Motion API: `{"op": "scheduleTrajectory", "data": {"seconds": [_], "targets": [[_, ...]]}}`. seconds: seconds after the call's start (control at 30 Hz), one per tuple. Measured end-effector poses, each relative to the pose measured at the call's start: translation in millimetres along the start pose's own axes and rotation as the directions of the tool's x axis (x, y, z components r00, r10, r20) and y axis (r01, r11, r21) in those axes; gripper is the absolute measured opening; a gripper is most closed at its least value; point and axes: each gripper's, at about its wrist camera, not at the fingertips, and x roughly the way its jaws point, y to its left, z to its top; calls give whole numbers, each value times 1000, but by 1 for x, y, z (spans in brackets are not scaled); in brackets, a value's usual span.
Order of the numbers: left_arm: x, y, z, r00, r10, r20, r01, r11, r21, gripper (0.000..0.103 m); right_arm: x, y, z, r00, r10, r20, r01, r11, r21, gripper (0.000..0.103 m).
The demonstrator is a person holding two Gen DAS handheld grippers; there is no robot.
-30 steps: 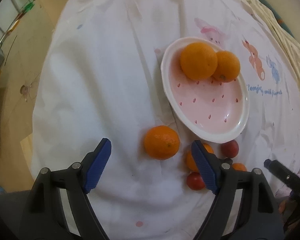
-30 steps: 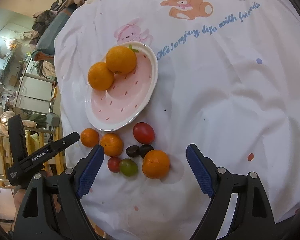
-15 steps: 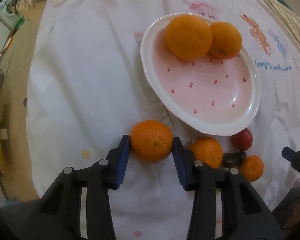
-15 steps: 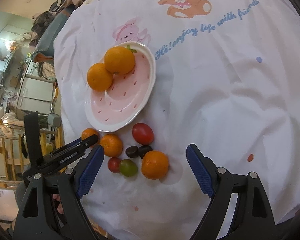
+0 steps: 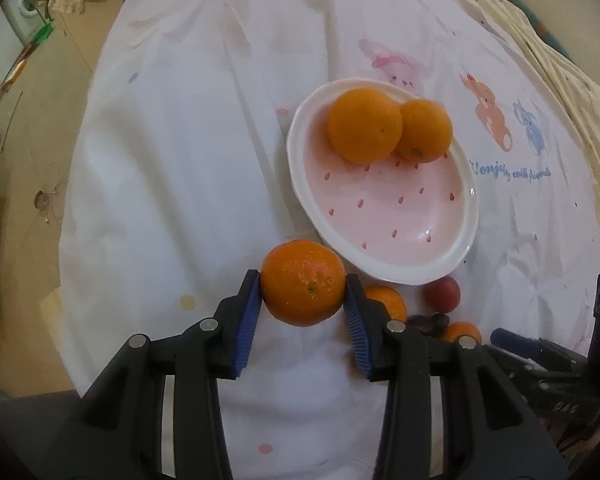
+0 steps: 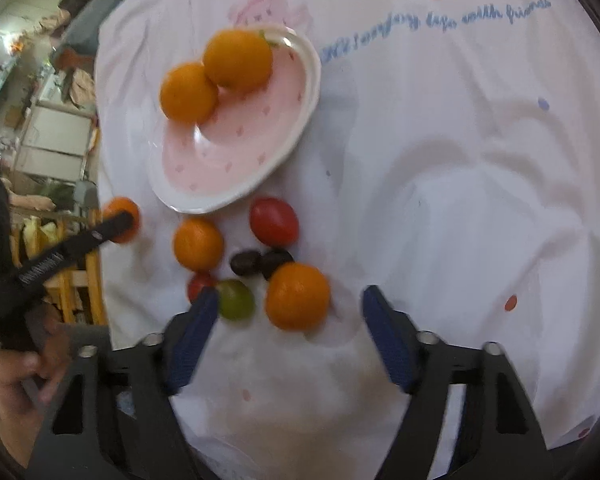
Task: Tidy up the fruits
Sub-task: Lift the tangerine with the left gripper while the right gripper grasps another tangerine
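Left gripper (image 5: 303, 300) jaws clamp an orange (image 5: 303, 283) beside the plate (image 5: 458, 262) rim; right gripper (image 6: 286, 316) jaws apart, closing.

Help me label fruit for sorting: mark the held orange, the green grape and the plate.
held orange (image 5: 303, 283), left wrist view, front skin.
green grape (image 6: 236, 299), right wrist view, top.
plate (image 5: 396, 274), left wrist view, near rim.

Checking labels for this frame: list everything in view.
cloth: 1, white with cartoon prints, under everything
plate: 1, pink with white rim, on cloth
plate oranges: 2, orange, touching, on plate
loose oranges: 2, orange, on cloth beside plate
held orange: 1, orange, in left tool
red fruits: 2, red, on cloth
green fruit: 1, green, on cloth
dark fruits: 2, near-black, touching
left tool: black, blue pads, clamping held orange
right tool: open, just been closing, touching nothing
hand: 1, gripping left tool's handle
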Motion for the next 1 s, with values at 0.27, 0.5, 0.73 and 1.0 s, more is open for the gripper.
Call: {"op": "scheduleTrajectory", "data": {"seconds": [0.27, 0.5, 0.73, 1.0], "targets": [[-10, -6, 1, 999, -1, 43, 0, 1000, 13, 37, 12, 26, -9, 987, -161, 23, 163, 969, -184, 67], [-16, -11, 4, 997, -57, 60, 55, 998, 37, 37, 30, 42, -17, 969, -248, 26, 243, 921, -304, 58], [-13, -7, 4, 997, -62, 39, 62, 998, 6, 37, 26, 43, -20, 967, -254, 33, 251, 914, -319, 44], [-9, 2, 4, 997, -63, 35, 64, 998, -19, 37, -15, 27, -9, 986, -149, 75, 163, 952, -258, 44]]}}
